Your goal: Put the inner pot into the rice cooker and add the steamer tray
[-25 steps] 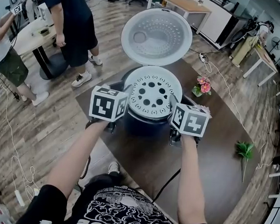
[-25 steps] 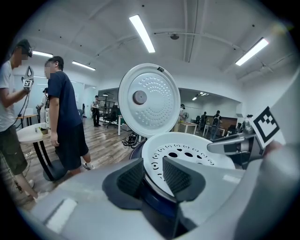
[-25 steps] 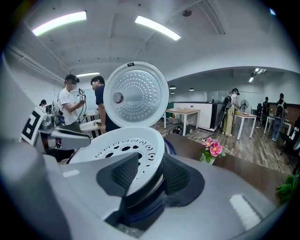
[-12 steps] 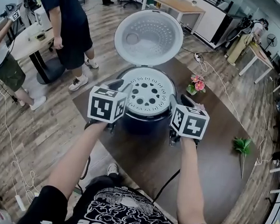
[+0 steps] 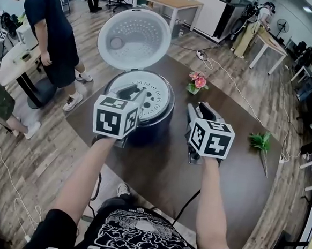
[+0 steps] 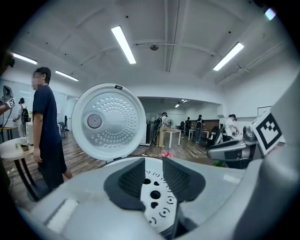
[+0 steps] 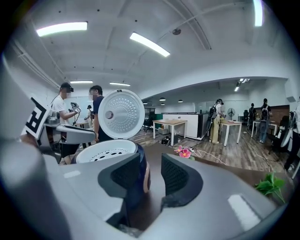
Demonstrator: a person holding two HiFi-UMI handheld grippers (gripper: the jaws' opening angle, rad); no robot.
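One risk: the empty, slightly parted left gripper (image 5: 133,94) is hovering by the steamer tray (image 5: 153,98), possibly knocking it askew; the right gripper (image 5: 198,110) is closing on nothing.

Rice cooker (image 5: 151,130): dark blue body, stood on brown table (image 5: 162,175). Lid (image 5: 133,39) was fully open and upright, white dimpled inner face showing. White steamer tray (image 5: 157,97), pierced with round holes, sat level in cooker's mouth. Inner pot hidden beneath tray.
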